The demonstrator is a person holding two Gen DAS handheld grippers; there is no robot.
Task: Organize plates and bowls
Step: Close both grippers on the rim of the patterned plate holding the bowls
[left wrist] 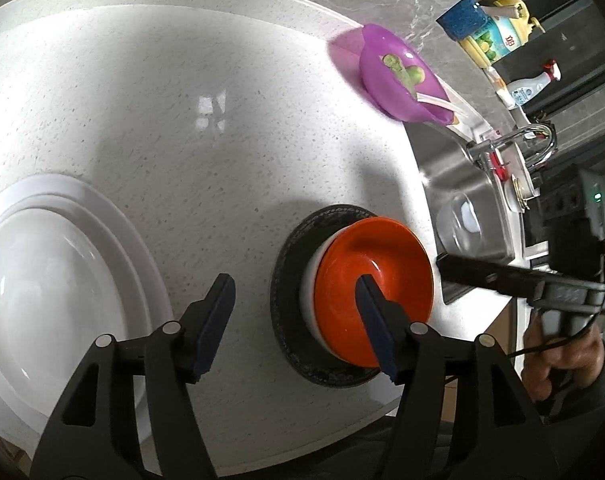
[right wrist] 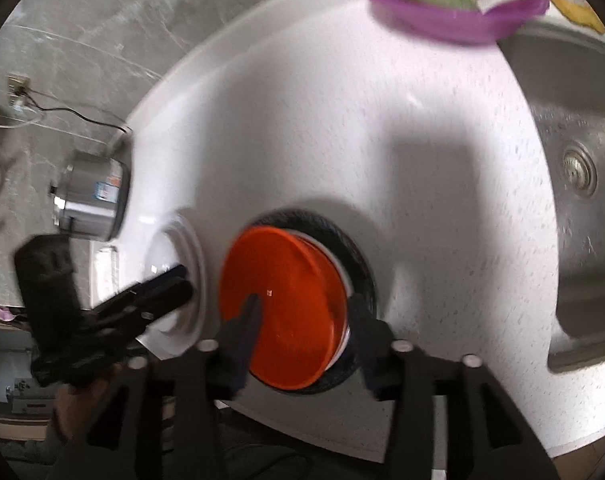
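Note:
An orange bowl (left wrist: 372, 284) with a white outside sits on a black plate (left wrist: 290, 300) near the counter's front edge. My left gripper (left wrist: 294, 296) is open and empty, just left of the bowl; one finger overlaps the bowl's rim. A white bowl on a white plate (left wrist: 114, 240) lies at the left. In the right wrist view my right gripper (right wrist: 302, 312) is open, its fingers on either side of the orange bowl (right wrist: 286, 300), over the black plate (right wrist: 362, 264). The white plate (right wrist: 190, 264) shows behind the left gripper (right wrist: 178, 284).
A purple bowl (left wrist: 398, 76) with green food stands at the back of the white counter (left wrist: 162, 100). A steel sink (right wrist: 582, 184) with a tap (left wrist: 518, 148) is to the right. Bottles (left wrist: 498, 36) stand behind it. A steel pot (right wrist: 94, 196) sits at the far left.

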